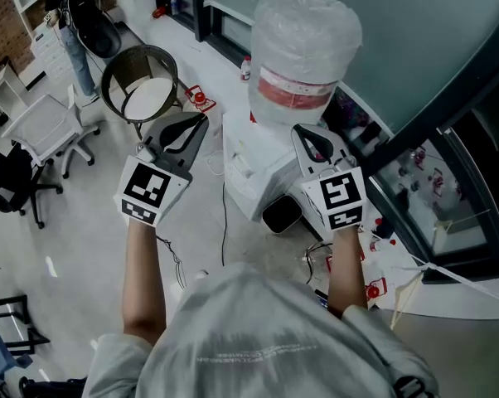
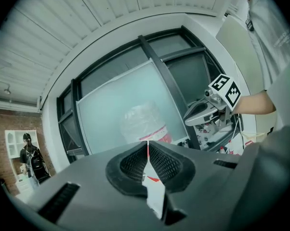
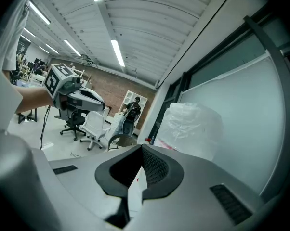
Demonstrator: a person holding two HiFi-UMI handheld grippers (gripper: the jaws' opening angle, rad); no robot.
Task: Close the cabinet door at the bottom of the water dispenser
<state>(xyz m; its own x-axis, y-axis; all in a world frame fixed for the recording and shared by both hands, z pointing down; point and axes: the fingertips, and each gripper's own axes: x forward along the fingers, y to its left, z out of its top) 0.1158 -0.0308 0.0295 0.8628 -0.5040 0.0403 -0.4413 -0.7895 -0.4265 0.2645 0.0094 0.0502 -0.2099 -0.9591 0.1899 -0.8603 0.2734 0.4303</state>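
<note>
A white water dispenser stands by the glass wall and carries a large plastic-wrapped bottle. A dark rounded part shows at its foot; I cannot tell whether it is the cabinet door. My left gripper hangs to the left of the dispenser, its jaws shut and empty. My right gripper is over the dispenser's top right, also shut on nothing. In the left gripper view the pads meet below the bottle. The right gripper view has the closed pads under the bottle.
A round bin with a white liner stands left of the dispenser. Further left are a white office chair and a black chair. A person stands at the back. Cables and small red items lie on the floor.
</note>
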